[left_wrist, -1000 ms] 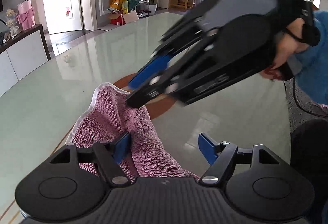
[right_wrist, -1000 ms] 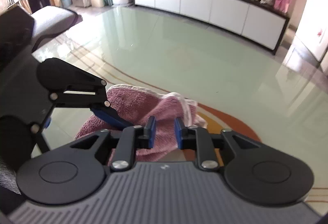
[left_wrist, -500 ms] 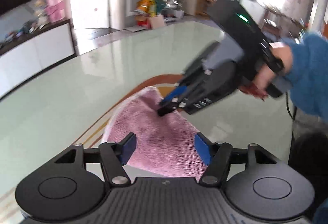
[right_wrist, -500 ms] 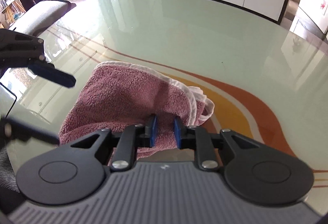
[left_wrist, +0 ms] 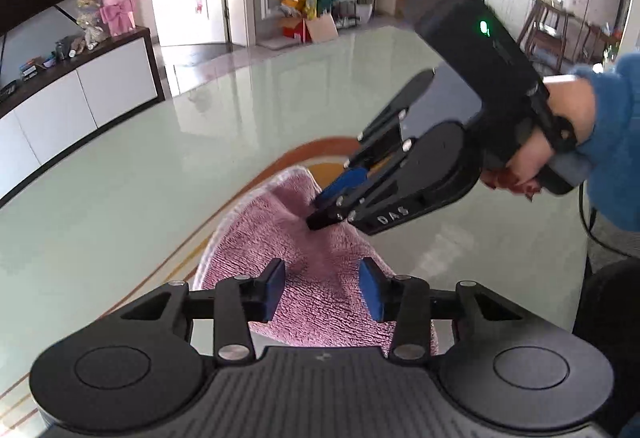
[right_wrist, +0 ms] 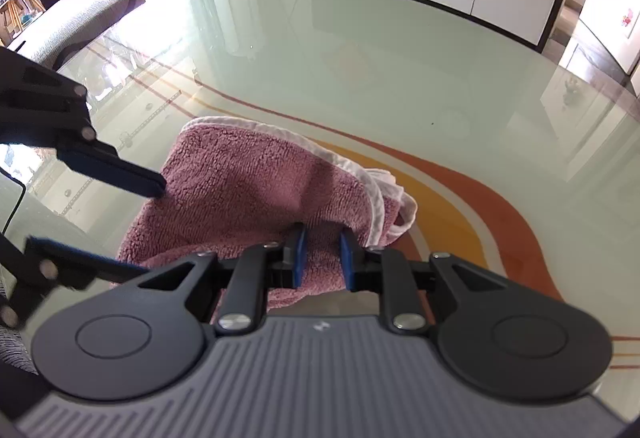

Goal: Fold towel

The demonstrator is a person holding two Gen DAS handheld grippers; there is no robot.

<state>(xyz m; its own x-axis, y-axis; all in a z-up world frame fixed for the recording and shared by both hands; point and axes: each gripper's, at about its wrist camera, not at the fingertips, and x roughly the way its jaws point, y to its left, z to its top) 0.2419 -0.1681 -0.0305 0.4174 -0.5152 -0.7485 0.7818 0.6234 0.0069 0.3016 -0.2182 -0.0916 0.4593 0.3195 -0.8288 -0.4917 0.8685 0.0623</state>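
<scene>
A nubby pink terry towel (right_wrist: 256,189), white-hemmed, lies bunched on the glossy glass table (right_wrist: 360,49). The right gripper (right_wrist: 322,256) pinches a fold; the left gripper (left_wrist: 322,290), jaws just narrowing, straddles cloth without gripping.

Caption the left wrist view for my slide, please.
Right gripper pinches the pink towel on the glass table while the closing left gripper straddles it.

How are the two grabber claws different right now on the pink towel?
The right gripper is pinched shut on the pink towel; the left gripper has just been closing, pads apart with towel between them. The right gripper holds the white-trimmed end, the left gripper the plain end. Both have blue pads and point down at the table.
</scene>
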